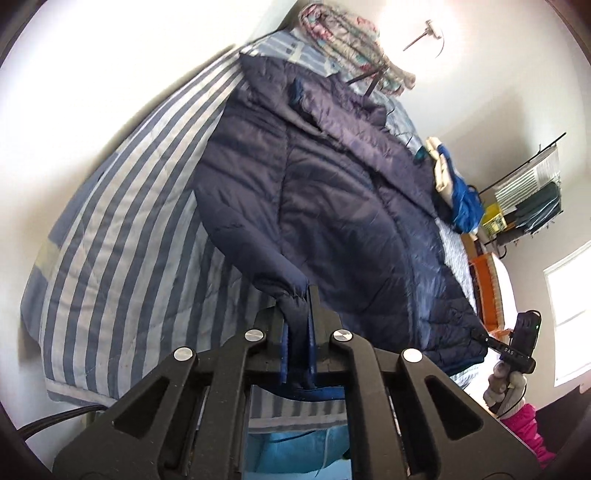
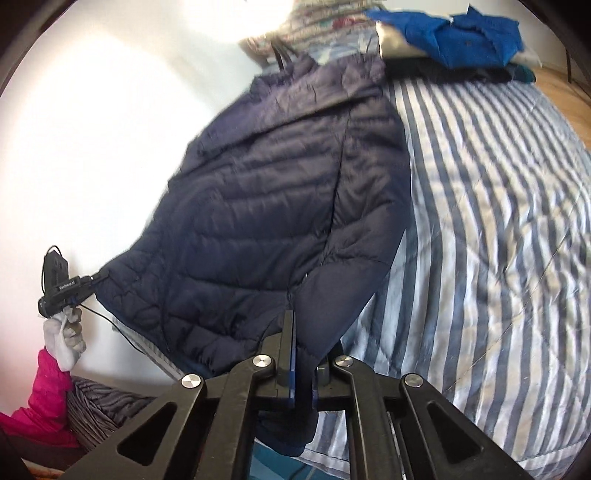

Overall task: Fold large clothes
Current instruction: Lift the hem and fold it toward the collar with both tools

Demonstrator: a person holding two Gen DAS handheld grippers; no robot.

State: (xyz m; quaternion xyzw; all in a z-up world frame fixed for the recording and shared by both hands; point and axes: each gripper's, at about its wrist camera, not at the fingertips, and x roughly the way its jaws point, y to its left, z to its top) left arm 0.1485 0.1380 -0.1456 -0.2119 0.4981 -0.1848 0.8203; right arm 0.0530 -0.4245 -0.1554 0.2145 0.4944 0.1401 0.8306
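1. Now a navy quilted jacket (image 1: 314,192) lies spread along the striped bed cover (image 1: 122,236), its collar toward the far end of the bed and its hem at the near edge.
2. Left tongs (image 1: 300,314) are clamped narrow on a fold of the jacket's near hem or cuff.
3. Right tongs (image 2: 301,332) are likewise pinched shut on the jacket's other near corner.
4. Folded blue clothes (image 2: 461,33) sit at the bed's far corner, beside a floral bundle (image 1: 343,48).
5. Each view shows the opposite gloved hand (image 2: 68,332) at the frame's side.
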